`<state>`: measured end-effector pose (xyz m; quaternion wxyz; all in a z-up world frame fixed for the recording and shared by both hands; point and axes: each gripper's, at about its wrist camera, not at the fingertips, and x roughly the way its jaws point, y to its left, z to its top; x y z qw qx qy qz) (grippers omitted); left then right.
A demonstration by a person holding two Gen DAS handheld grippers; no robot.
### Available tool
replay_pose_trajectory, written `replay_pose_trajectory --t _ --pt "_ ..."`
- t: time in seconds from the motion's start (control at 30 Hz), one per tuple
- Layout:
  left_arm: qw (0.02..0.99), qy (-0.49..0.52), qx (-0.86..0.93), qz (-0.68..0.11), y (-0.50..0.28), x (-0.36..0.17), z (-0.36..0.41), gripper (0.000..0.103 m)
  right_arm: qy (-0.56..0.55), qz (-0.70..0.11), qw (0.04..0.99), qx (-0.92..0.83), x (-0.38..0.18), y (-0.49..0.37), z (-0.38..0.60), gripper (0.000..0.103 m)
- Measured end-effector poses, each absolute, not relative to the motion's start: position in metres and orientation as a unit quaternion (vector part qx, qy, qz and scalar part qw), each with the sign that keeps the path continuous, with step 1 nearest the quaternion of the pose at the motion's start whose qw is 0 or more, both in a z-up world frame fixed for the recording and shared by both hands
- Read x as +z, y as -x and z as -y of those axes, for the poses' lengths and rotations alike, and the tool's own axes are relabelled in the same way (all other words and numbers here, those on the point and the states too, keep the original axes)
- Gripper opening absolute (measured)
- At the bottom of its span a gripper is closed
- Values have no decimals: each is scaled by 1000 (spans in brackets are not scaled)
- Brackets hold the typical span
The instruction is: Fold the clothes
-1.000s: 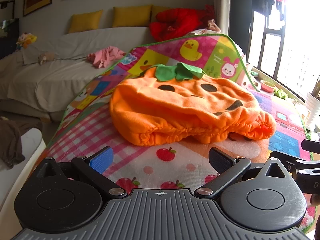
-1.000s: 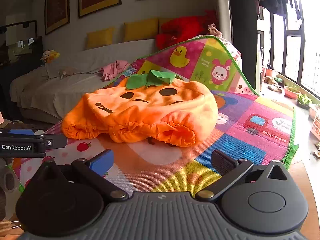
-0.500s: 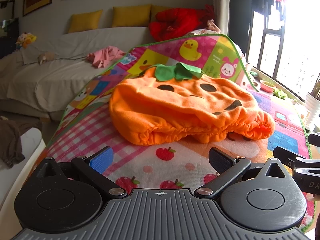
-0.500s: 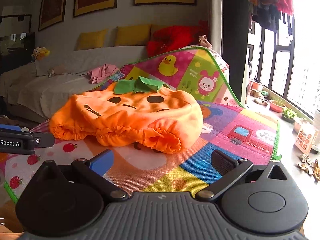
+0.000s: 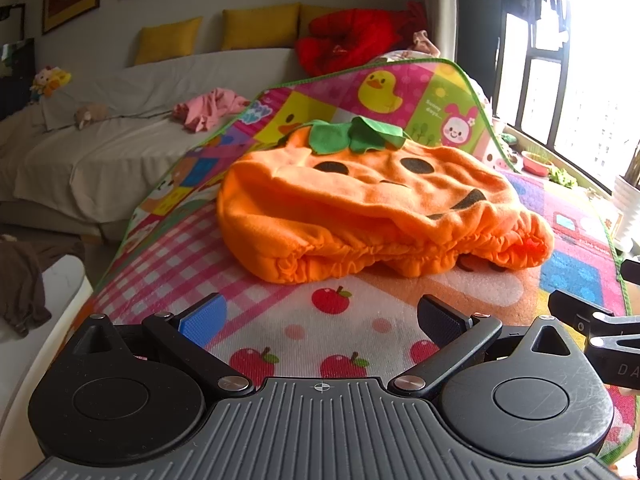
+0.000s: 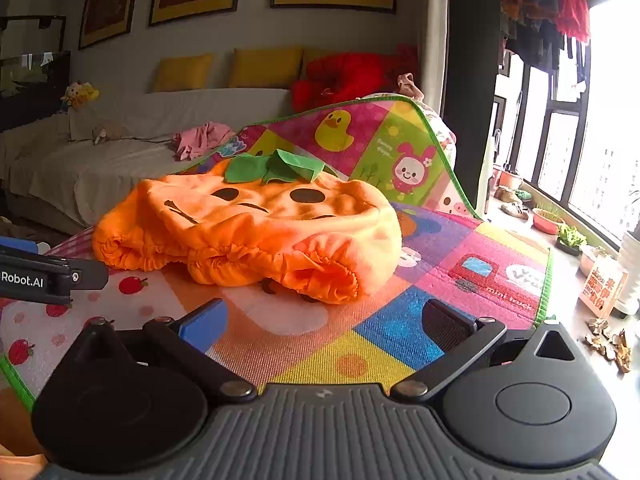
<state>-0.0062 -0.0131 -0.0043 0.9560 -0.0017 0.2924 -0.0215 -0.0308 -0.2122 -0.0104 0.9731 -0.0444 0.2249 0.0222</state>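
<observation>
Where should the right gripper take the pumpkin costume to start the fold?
Probably at the gathered elastic hem of the pumpkin costume, at its near right corner, coming in low from the front. That ruffled edge stands slightly off the play mat, giving the open right gripper a lip to pinch.

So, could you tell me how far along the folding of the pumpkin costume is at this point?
Nothing looks folded yet: the orange pumpkin costume lies spread face-up on the play mat, its gathered hem bunched toward the cameras. In hand: nothing. The left gripper and right gripper are both open, short of the hem. Left to do: grasp the costume and make every fold.
</observation>
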Motion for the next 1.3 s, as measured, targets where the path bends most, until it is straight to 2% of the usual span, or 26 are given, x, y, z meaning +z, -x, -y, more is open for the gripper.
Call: replay_pose_trajectory --t 1.03,1.3 --pt "950 1 -14 -311 -4 -16 7 103 53 -260 964 24 -21 15 212 103" --pt "950 -39 9 -310 -24 -20 -2 103 96 -248 964 1 -15 -8 224 103"
